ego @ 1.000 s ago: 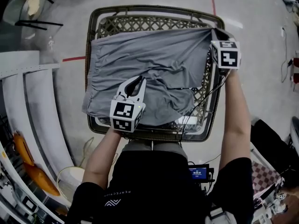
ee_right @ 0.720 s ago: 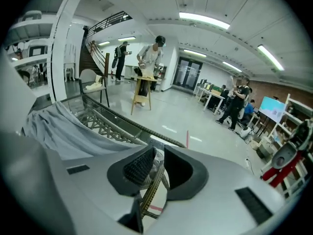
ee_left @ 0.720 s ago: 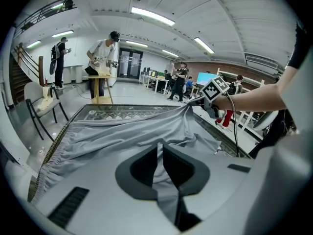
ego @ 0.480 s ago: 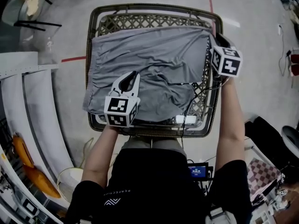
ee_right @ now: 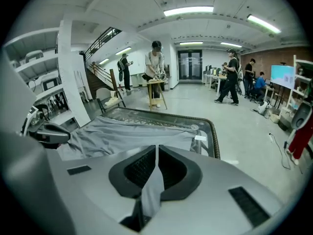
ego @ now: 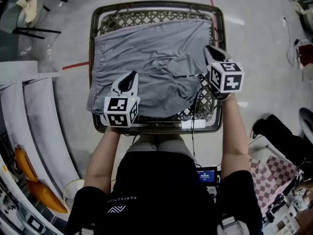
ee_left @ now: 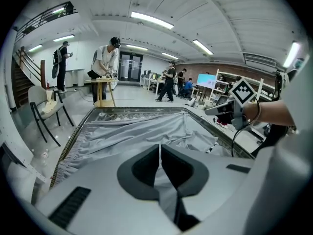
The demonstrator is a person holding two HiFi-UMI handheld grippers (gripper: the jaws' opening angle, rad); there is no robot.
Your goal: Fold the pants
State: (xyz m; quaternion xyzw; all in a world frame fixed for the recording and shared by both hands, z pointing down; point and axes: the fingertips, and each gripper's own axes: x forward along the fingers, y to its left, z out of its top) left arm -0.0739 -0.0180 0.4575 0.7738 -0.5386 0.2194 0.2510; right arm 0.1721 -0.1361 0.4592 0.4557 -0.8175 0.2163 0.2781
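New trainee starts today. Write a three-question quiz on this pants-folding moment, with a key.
1. True or false: the left gripper holds nothing.
2. The right gripper pinches: A) a towel, B) the grey pants, C) a rope.
3. What is the table rim woven from?
Key: 1 false, its jaws have just been closing and pinch pants cloth. 2 B, its jaws have just been closing too, with cloth between them. 3 wicker.
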